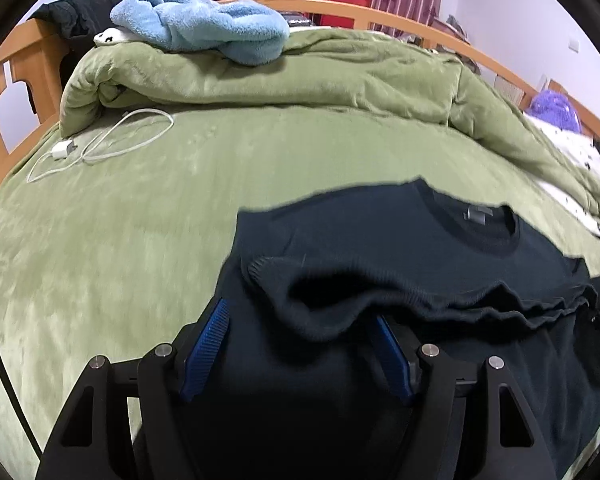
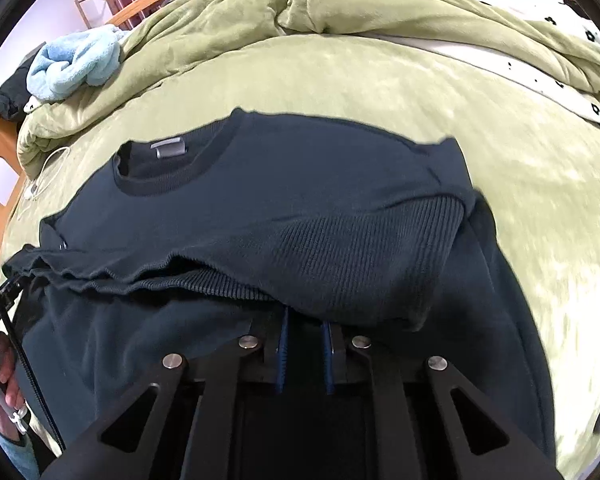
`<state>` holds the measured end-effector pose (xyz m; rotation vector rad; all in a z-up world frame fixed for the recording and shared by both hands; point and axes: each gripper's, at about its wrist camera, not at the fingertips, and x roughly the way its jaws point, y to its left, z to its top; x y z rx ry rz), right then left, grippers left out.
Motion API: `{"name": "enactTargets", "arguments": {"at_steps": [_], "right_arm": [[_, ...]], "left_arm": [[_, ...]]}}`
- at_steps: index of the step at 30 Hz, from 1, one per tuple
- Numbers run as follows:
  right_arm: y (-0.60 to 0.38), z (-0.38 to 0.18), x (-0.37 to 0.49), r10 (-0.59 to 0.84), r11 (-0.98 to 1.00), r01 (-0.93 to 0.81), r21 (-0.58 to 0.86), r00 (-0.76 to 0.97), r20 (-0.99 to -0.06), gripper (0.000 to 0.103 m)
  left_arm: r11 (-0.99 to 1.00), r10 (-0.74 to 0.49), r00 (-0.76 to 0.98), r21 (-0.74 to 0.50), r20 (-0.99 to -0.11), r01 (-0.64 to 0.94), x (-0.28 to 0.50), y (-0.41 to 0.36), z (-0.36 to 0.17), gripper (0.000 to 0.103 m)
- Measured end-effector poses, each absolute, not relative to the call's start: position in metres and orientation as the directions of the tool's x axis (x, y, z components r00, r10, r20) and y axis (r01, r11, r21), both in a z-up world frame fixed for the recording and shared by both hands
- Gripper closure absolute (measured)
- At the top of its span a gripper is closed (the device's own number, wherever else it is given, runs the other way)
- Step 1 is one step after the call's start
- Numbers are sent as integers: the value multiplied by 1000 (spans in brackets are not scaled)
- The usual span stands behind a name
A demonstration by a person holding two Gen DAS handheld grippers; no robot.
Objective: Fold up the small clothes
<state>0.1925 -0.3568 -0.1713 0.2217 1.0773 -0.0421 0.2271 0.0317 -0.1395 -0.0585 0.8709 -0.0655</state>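
Note:
A dark navy sweater [image 1: 380,248] lies on the green bed cover, collar and grey label away from me, its ribbed hem folded up over the body. My left gripper [image 1: 300,316] stands open at the hem's left part; the hem drapes over its right finger [image 1: 392,356]. In the right wrist view the sweater [image 2: 300,184] fills the middle. My right gripper [image 2: 305,320] has its blue pads close together under the folded ribbed hem [image 2: 360,256], with its fingertips hidden by the cloth.
A bunched green duvet [image 1: 260,80] with a light blue towel [image 1: 204,20] lies at the back. A white charger and cable [image 1: 100,144] lie at the left. A wooden bed frame [image 1: 4,112] edges the bed. A spotted white sheet [image 2: 540,80] lies at the right.

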Motion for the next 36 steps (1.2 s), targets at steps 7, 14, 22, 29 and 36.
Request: {"name": "enactTargets", "arguments": {"at_steps": [7,14,22,29,36], "right_arm": [[-362,-149,231,81,973,135,185,551,-831,93],[-385,-139,230,-37,978,180,102,637,-770,70],[-406,-170,244,-38,972,208,111,603,-797,70],[-419,-195,259,-173,951,308,13,567,-806,103],[-422,-182,248,-166,949,312,33,589,-791,101]], "left_arm": [[995,-87,663,-90,-743,29,258,31,-134,34],[997,-65,646,-81,-761,6,276,40,-142,34],[997,-66,599,-80,-798,3,282,41,-170,41],[995,-82,601,-102,-795,1,282,46,-174,43],[995,-78,605,-100,-793,-2,280,46,-170,41]]}}
